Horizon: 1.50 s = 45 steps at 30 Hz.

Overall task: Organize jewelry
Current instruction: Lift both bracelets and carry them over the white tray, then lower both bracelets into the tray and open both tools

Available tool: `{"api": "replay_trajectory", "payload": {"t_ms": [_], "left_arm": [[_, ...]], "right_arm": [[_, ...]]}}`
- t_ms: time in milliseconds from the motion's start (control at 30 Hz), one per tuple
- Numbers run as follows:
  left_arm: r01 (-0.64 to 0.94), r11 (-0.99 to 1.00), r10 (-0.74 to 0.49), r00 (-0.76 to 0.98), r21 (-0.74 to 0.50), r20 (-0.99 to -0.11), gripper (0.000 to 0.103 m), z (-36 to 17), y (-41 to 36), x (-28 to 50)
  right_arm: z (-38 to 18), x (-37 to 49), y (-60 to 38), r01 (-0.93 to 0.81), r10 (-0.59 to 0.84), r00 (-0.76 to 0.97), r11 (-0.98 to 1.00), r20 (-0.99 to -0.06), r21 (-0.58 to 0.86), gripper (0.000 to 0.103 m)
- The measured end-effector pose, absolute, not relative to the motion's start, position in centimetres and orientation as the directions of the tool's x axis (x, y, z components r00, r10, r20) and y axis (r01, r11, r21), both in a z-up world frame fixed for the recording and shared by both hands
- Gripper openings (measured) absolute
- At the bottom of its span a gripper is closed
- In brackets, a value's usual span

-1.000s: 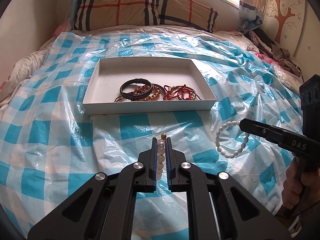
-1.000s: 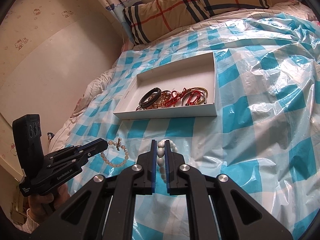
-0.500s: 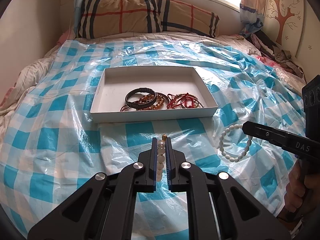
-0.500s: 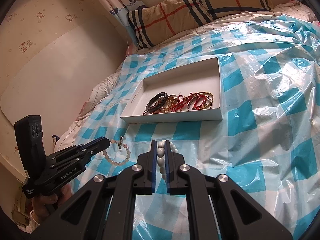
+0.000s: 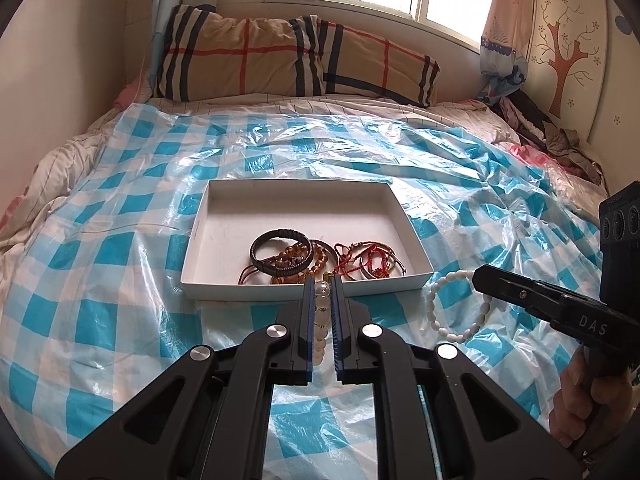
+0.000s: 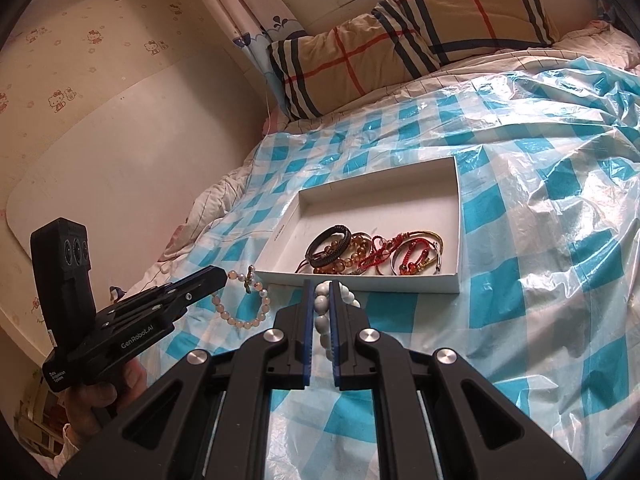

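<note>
My left gripper (image 5: 322, 282) is shut on a pale pearl bracelet (image 5: 321, 304) with a gold bead, held above the bed just short of the white box (image 5: 248, 293). The right gripper (image 6: 322, 285) is shut on a white oval-bead bracelet (image 6: 322, 306), also in front of the box's near wall (image 6: 360, 282). Each wrist view shows the other gripper: the right one (image 5: 477, 280) with its white loop (image 5: 439, 325) hanging, the left one (image 6: 222, 276) with the pearl loop (image 6: 240, 323) dangling. Inside the box lie a black braided bracelet (image 5: 280, 254), amber beads (image 5: 318, 258) and red cord bracelets (image 5: 372, 260).
A blue-and-white checked plastic sheet (image 5: 120, 320) covers the bed. A plaid pillow (image 5: 280, 60) lies at the head under the window. A pile of clothes (image 5: 560, 144) sits at the far right, and a wall (image 6: 100, 140) runs along the left side.
Both grippers have risen with their bracelets and tilted up a little. The box now sits right at the fingertips in both views, and more of the pillow and window shows.
</note>
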<state>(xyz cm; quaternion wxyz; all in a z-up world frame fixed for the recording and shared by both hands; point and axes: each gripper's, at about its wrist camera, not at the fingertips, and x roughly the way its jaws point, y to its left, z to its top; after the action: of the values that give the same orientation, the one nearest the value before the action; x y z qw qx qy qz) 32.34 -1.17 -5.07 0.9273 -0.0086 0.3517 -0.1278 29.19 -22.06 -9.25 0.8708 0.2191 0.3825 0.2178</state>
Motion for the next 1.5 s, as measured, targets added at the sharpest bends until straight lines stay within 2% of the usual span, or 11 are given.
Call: {"api": "replay_trajectory", "payload": {"t_ms": [567, 1100, 1167, 1200, 1233, 1267, 1333, 1433, 1500], "left_arm": [[0.237, 0.962, -0.271, 0.744, -0.138, -0.610, 0.007, -4.3, -2.1, 36.2], [0.230, 0.962, -0.273, 0.743, -0.149, -0.611, 0.007, -6.3, -3.1, 41.8], [0.209, 0.966, -0.257, 0.735, -0.151, -0.628, 0.008, -7.0, -3.0, 42.8], [0.193, 0.970, -0.243, 0.729, -0.149, -0.640, 0.009, -7.4, -2.9, 43.3], [0.182, 0.972, -0.234, 0.723, -0.148, -0.650, 0.012, -7.7, -2.7, 43.6], [0.170, 0.974, -0.226, 0.719, -0.149, -0.658, 0.019, -7.9, -2.5, 43.8], [0.149, 0.978, -0.209, 0.720, -0.147, -0.662, 0.027, -8.1, -1.9, 43.7], [0.132, 0.981, -0.195, 0.721, -0.144, -0.665, 0.031, -7.9, -1.1, 43.0], [0.123, 0.984, -0.180, 0.724, -0.132, -0.666, 0.040, -7.6, -0.9, 42.2]], "right_arm": [[-8.2, 34.1, -22.3, -0.223, 0.517, 0.679, 0.822, -0.521, 0.524, 0.008], [-9.8, 39.0, -21.1, -0.224, 0.449, 0.711, 0.874, -0.541, 0.432, 0.008], [-10.4, 39.6, -20.8, -0.225, 0.447, 0.705, 0.877, -0.551, 0.424, 0.013], [-10.7, 39.8, -20.7, -0.221, 0.448, 0.701, 0.876, -0.554, 0.428, 0.026], [-10.8, 39.8, -20.7, -0.219, 0.448, 0.702, 0.876, -0.554, 0.431, 0.030], [-10.8, 39.7, -20.7, -0.218, 0.444, 0.705, 0.878, -0.553, 0.427, 0.030], [-10.6, 39.3, -20.7, -0.221, 0.443, 0.707, 0.879, -0.552, 0.422, 0.030], [-10.2, 38.7, -21.0, -0.218, 0.445, 0.703, 0.877, -0.555, 0.428, 0.030], [-9.9, 38.0, -21.1, -0.217, 0.445, 0.699, 0.878, -0.561, 0.426, 0.030]]}}
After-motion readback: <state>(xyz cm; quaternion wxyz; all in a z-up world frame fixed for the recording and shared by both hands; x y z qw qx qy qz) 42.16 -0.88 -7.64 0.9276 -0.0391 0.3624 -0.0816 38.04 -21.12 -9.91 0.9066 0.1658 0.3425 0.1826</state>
